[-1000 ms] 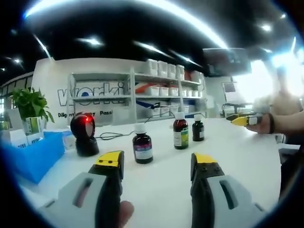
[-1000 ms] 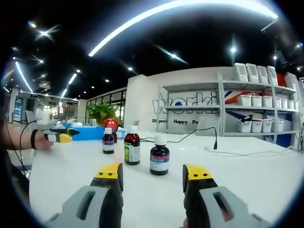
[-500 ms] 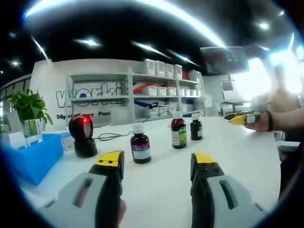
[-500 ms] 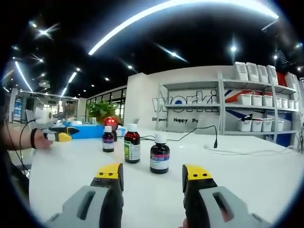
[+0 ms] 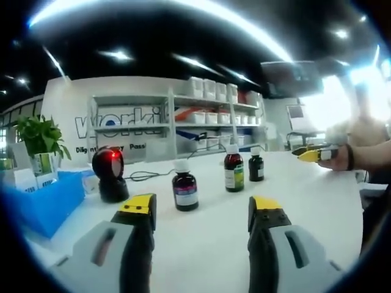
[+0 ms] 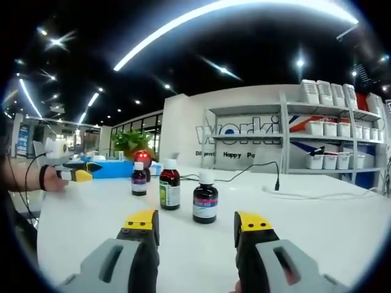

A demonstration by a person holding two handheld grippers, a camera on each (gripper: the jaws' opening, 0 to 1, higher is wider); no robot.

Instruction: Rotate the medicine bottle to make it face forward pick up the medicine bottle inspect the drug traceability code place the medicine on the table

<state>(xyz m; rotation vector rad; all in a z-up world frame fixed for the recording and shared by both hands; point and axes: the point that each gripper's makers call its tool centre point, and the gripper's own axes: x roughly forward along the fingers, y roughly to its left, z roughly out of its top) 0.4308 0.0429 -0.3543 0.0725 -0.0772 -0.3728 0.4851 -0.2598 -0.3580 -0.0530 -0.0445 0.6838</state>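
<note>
Three medicine bottles are seen standing upright on the white table [image 5: 201, 244], each dark with a white cap. In the left gripper view they are spread in a row: the nearest bottle [image 5: 185, 190] with a purplish label, the middle bottle [image 5: 233, 172] with a green and white label, and the small bottle [image 5: 256, 164] farthest back. In the right gripper view the same three are found, the nearest bottle [image 6: 205, 198] to the right, the middle bottle [image 6: 170, 185] beside it, and the small bottle [image 6: 139, 179] to the left.

The black scanner [image 5: 112, 173] with its red light is shown whole in the left gripper view, standing left of the bottles beside a blue bin [image 5: 43, 201] and a potted plant [image 5: 40, 143]; in the right gripper view the scanner is glimpsed as a red glow [image 6: 143, 160] behind the small bottle. A black cable [image 6: 244, 171] lying on the table is clearest in the right gripper view. White shelves [image 5: 201, 119] with white bins are seen against the back wall.

The left gripper [image 5: 201, 210] is held above the table with its jaws spread wide, nothing between them. The right gripper [image 6: 197, 224] is likewise held wide apart and empty, short of the bottles. Each gripper is also seen from the other's camera, held in a hand with a dark wristband, at the table's edge [image 5: 311, 154] [image 6: 76, 173].
</note>
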